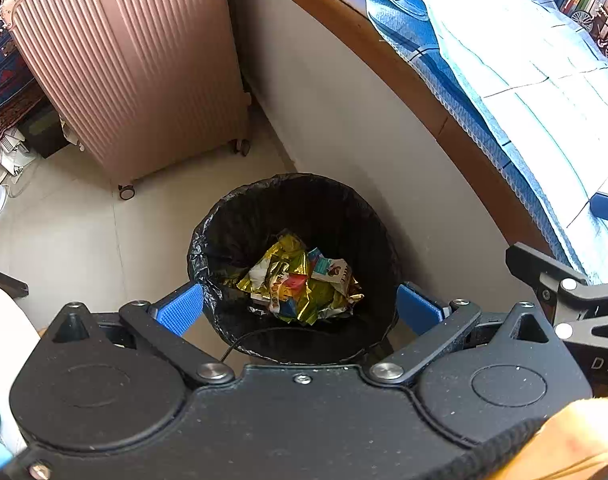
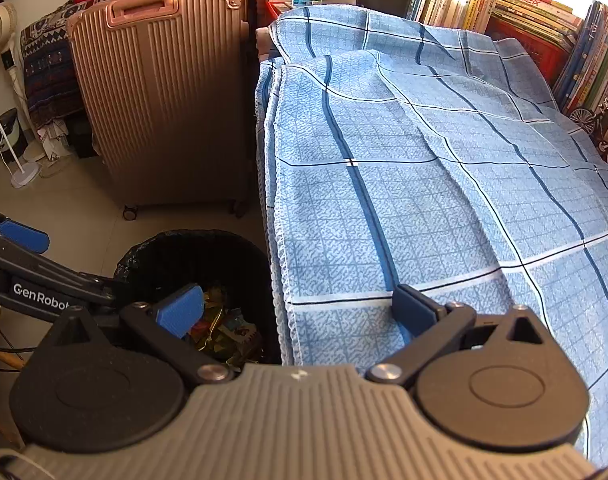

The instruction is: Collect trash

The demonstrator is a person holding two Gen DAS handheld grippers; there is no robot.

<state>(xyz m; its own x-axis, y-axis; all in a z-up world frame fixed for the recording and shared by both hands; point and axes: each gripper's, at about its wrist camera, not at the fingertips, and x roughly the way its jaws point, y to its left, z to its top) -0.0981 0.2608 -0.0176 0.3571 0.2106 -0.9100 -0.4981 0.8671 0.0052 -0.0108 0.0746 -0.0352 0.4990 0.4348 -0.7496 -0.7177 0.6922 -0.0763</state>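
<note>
Both grippers were wide open and empty. Left gripper [image 1: 300, 308] hung over the bin [image 1: 208, 236], with the crumpled wrappers [image 1: 300, 280] lying inside, just below its fingers. Right gripper [image 2: 300, 312] straddled the edge of the blue checked cloth [image 2: 443, 184], bin at its near left. Judging the drop done, each should lift clear without snagging the black liner.

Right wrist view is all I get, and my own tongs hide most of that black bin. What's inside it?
Observer: Crumpled gold foil wrappers lie at the bottom of the bin.
Operator: Are the other tongs holding anything?
Observer: No. The left tongs are open and empty, over the bin.
Operator: What's under the blue cloth?
Observer: A wooden edge shows beneath it, with a pale side panel below.
</note>
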